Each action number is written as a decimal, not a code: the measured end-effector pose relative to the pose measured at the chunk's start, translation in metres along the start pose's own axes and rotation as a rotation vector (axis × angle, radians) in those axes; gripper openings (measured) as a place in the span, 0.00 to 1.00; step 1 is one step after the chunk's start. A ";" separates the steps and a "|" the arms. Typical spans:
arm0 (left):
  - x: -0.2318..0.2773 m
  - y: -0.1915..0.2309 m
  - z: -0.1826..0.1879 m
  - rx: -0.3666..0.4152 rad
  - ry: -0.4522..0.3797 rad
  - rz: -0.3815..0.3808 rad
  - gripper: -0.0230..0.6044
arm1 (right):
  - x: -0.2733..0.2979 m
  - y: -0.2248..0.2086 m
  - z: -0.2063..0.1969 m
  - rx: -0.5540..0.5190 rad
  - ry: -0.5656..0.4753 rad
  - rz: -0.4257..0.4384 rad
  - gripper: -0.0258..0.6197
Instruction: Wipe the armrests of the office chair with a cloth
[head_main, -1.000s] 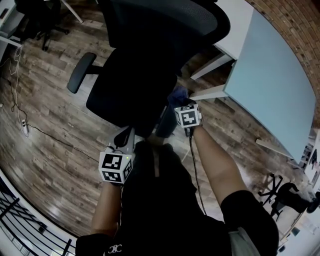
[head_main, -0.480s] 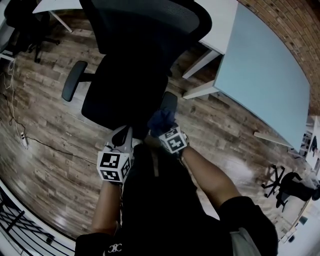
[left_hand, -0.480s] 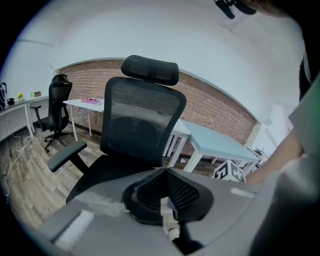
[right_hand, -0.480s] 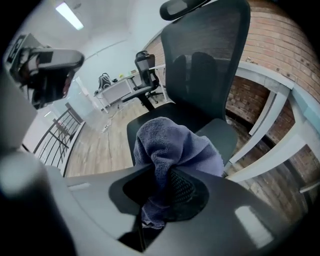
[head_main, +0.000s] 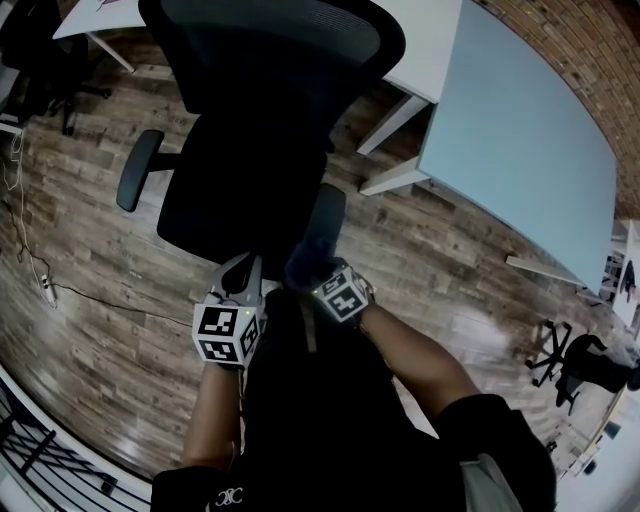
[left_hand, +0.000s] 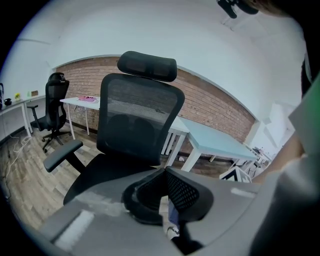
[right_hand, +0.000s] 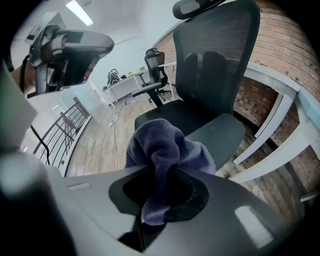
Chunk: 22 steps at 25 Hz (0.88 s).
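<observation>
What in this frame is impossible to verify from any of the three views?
- Contact between cloth and nearer armrest: the cloth itself covers it in the right gripper view; the head view is too dark.
- Chair base: hidden under the seat, head view.
- Dirt on the far armrest: too small in every view.

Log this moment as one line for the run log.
step: wiping | right gripper: shut on cloth, at near end of armrest | left gripper: shut, holding nothing

Noting soft, fuzzy cloth (right_hand: 167, 150); matt black mesh covering chair back (left_hand: 142, 117); wood-grain floor (head_main: 110, 340) gleaming slightly; rough brick wall (left_hand: 212, 106).
</observation>
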<state>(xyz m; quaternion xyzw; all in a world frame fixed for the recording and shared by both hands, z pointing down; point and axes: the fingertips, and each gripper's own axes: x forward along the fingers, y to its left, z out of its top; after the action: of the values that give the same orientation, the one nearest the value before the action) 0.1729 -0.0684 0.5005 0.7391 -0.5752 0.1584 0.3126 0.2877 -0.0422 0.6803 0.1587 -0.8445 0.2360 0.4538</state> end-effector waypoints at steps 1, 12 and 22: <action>0.001 -0.002 0.001 0.004 0.001 0.000 0.04 | 0.000 -0.007 0.003 0.006 -0.003 -0.006 0.14; -0.005 0.003 -0.009 -0.007 0.022 0.046 0.04 | -0.001 -0.127 0.061 0.110 -0.056 -0.192 0.14; -0.003 -0.009 -0.015 -0.001 0.043 0.048 0.04 | -0.005 -0.185 0.074 0.207 -0.079 -0.273 0.14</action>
<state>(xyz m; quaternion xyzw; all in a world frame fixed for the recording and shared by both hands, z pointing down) 0.1826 -0.0552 0.5072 0.7214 -0.5862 0.1815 0.3211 0.3279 -0.2372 0.6881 0.3270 -0.8034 0.2517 0.4293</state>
